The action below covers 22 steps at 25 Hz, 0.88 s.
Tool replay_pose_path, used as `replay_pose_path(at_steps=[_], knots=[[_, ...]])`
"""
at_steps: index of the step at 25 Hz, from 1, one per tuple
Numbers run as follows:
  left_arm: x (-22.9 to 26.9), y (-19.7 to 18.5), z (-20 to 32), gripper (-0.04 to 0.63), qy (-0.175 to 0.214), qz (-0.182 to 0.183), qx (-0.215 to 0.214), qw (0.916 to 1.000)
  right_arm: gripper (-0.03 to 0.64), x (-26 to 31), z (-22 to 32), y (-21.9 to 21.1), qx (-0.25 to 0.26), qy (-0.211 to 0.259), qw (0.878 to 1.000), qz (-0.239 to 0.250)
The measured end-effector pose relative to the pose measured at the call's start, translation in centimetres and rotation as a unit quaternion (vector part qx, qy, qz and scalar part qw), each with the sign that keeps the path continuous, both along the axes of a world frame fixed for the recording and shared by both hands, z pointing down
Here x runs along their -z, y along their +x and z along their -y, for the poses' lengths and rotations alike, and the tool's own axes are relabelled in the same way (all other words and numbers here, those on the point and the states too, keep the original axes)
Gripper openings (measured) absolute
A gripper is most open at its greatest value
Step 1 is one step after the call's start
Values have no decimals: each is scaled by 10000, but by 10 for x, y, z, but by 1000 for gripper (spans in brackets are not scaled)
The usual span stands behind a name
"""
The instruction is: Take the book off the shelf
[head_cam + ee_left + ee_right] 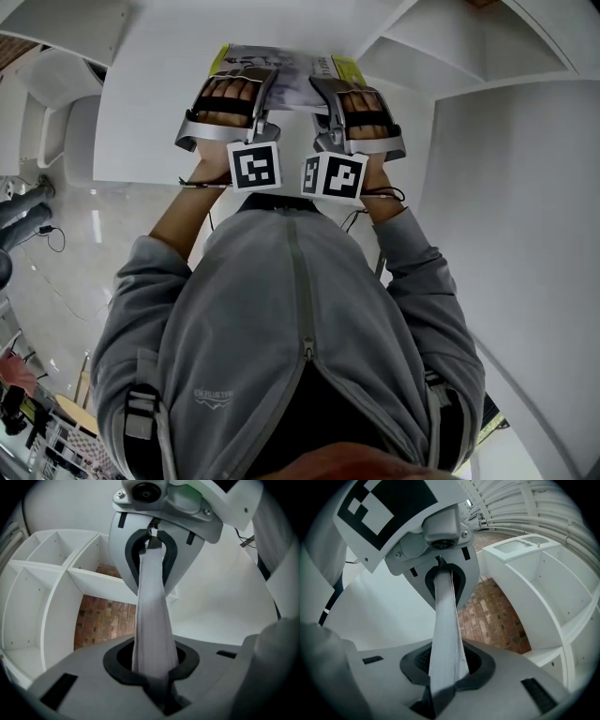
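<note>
A thin book (pixel 281 67) with a grey and yellow cover is held out in front of the person, with one gripper on each end. In the head view my left gripper (pixel 265 92) clamps its left part and my right gripper (pixel 322 94) its right part. In the left gripper view the book's pale page edge (pixel 151 620) runs from my left gripper's jaws (pixel 155 679) up into the right gripper (pixel 152 550). The right gripper view mirrors this: the book (pixel 445 630) spans from my right gripper (pixel 440 686) to the left gripper (pixel 440 571). Both are shut on it.
A white shelf unit with open compartments (pixel 469 47) stands at the upper right, also visible as the shelf (pixel 47 597) and the shelf (pixel 553 597). A white panel (pixel 159 112) lies under the book. Brick floor (pixel 492 616) shows behind. A white chair (pixel 56 103) is at the left.
</note>
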<state>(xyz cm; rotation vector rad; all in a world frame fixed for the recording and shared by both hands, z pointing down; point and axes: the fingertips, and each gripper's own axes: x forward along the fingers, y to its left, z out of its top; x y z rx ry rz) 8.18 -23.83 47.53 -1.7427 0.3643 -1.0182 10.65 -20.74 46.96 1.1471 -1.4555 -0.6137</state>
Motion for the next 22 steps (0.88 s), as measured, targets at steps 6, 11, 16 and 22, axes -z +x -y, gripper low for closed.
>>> replay_pose_path(at_steps=[6, 11, 16, 22], knots=[[-44, -4, 6, 78, -271, 141, -28, 9995, 84, -43, 6, -4, -26, -290, 9994, 169], [-74, -6, 10, 78, -475, 267, -40, 9985, 84, -72, 11, -5, -48, -517, 9983, 259], [-95, 0, 10, 78, -666, 342, -43, 9972, 84, -92, 10, 1, -66, -683, 9971, 333], [-116, 3, 1, 78, -885, 410, -51, 9952, 84, -112, 2, 4, -101, -856, 9955, 402]])
